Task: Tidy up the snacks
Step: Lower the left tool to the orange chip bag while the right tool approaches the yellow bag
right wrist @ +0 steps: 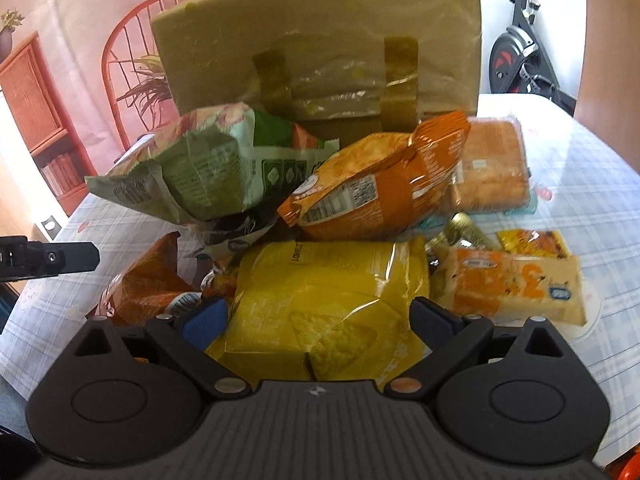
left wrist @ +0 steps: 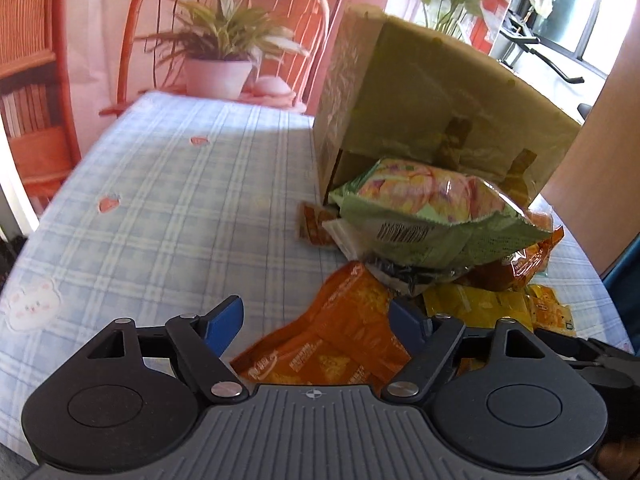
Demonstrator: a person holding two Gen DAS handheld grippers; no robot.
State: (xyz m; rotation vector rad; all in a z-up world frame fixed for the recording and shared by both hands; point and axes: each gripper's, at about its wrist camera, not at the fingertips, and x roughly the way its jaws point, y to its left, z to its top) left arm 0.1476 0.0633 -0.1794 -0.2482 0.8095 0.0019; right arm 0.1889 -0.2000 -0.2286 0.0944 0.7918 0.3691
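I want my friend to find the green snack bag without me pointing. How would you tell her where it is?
Find the big cardboard box standing on the checked tablecloth, with snacks spilled in front of it. The green bag sits on top of that pile, on its left side, beside an orange bag. It is the only pale green one; the others are orange or yellow.

table (left wrist: 168,184), plaid cloth | carries: cardboard box (left wrist: 432,96); snack packets (right wrist: 320,308)

left wrist: low, left of snack pile (left wrist: 432,248), facing box (left wrist: 440,112) ahead-right of jaws | right wrist: close, pile (right wrist: 320,216) dead ahead between jaws | shared: box (right wrist: 320,40), pile
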